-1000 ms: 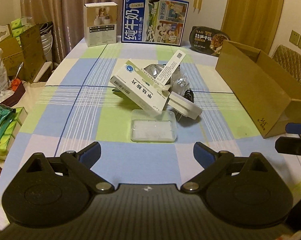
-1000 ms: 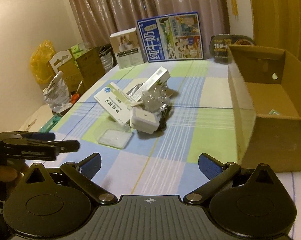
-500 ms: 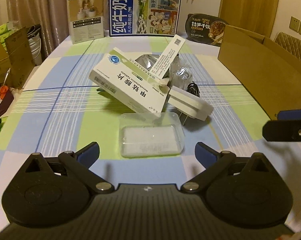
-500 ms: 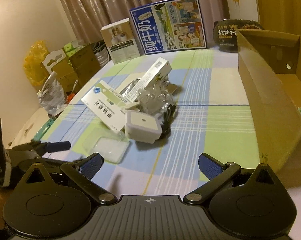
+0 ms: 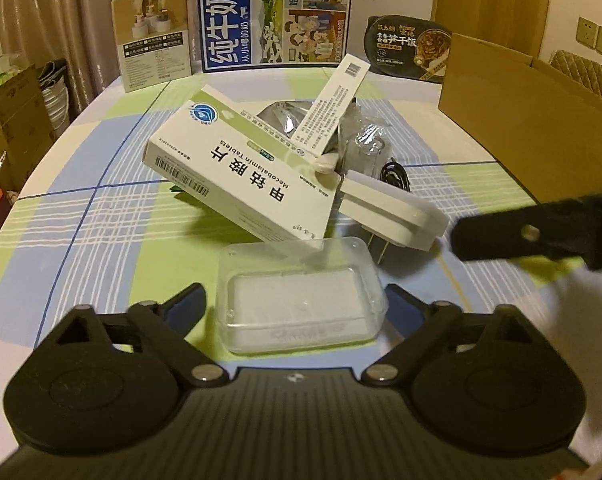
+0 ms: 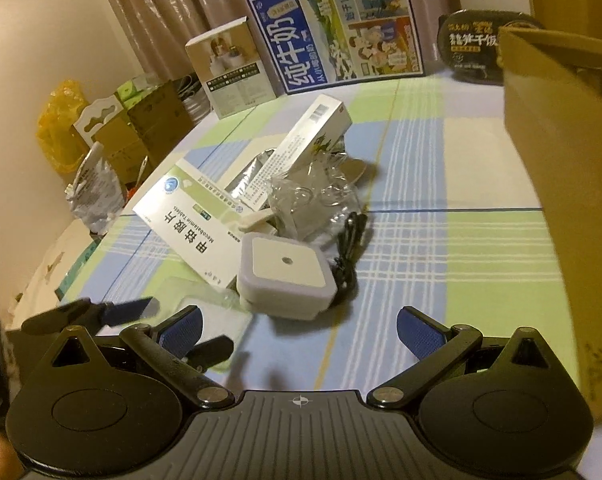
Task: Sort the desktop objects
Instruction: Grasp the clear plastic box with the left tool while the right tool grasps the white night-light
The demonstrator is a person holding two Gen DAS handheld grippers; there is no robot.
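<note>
A clear plastic box (image 5: 301,296) lies flat on the checked tablecloth between the fingers of my left gripper (image 5: 297,305). The jaws are closing, with a thin gap still showing on the left side. Behind it a white Mecobalamin medicine box (image 5: 241,176) leans on a pile: a slim white carton (image 5: 333,108), a clear bag (image 5: 365,140), a black cable (image 5: 395,172) and a white plug-in night light (image 5: 389,212). My right gripper (image 6: 301,330) is open and empty just short of the night light (image 6: 285,276). One of its fingers (image 5: 521,236) shows at the right of the left wrist view.
An open cardboard box (image 6: 561,160) stands along the table's right side. At the back are a blue milk carton case (image 5: 277,16), a small product box (image 5: 155,36) and a black meal bowl (image 5: 409,48). Boxes and bags (image 6: 101,148) crowd the floor on the left.
Both grippers have come forward and down toward the pile. The clear box now sits between the left fingers, which have narrowed. The right gripper has drawn close to the night light.
</note>
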